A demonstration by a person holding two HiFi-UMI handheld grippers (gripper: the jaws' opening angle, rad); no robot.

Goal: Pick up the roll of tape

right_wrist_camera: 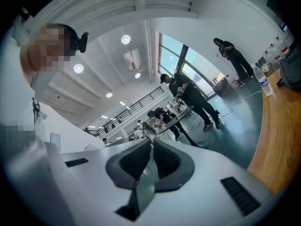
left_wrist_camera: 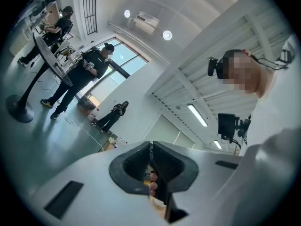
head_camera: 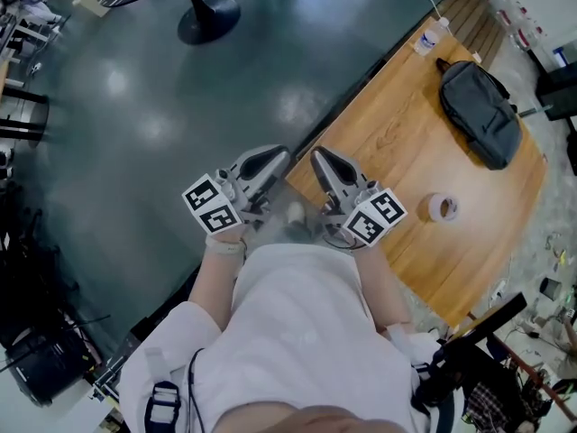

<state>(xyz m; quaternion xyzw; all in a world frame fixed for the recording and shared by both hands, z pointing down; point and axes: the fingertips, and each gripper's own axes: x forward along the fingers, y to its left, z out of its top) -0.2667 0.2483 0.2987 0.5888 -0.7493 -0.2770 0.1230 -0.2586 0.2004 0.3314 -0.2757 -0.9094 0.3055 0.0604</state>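
Note:
The roll of tape [head_camera: 443, 207], a pale ring lying flat, sits on the wooden table [head_camera: 406, 133] near its right side. Both grippers are held close in front of the person's chest, left of the tape and well apart from it. The left gripper [head_camera: 276, 157] hangs over the dark floor just off the table's edge, and the right gripper [head_camera: 321, 158] is over the table's near-left edge. In the left gripper view the left gripper [left_wrist_camera: 151, 147] has its jaws shut with nothing between them. In the right gripper view the right gripper [right_wrist_camera: 151, 143] is likewise shut and empty. Neither gripper view shows the tape.
A dark grey backpack [head_camera: 478, 111] lies on the far part of the table, with a water bottle [head_camera: 431, 37] beyond it. A round table's pedestal base [head_camera: 207, 21] stands on the floor at the back. People [left_wrist_camera: 89, 67] stand across the room. Cluttered gear lies at the lower right.

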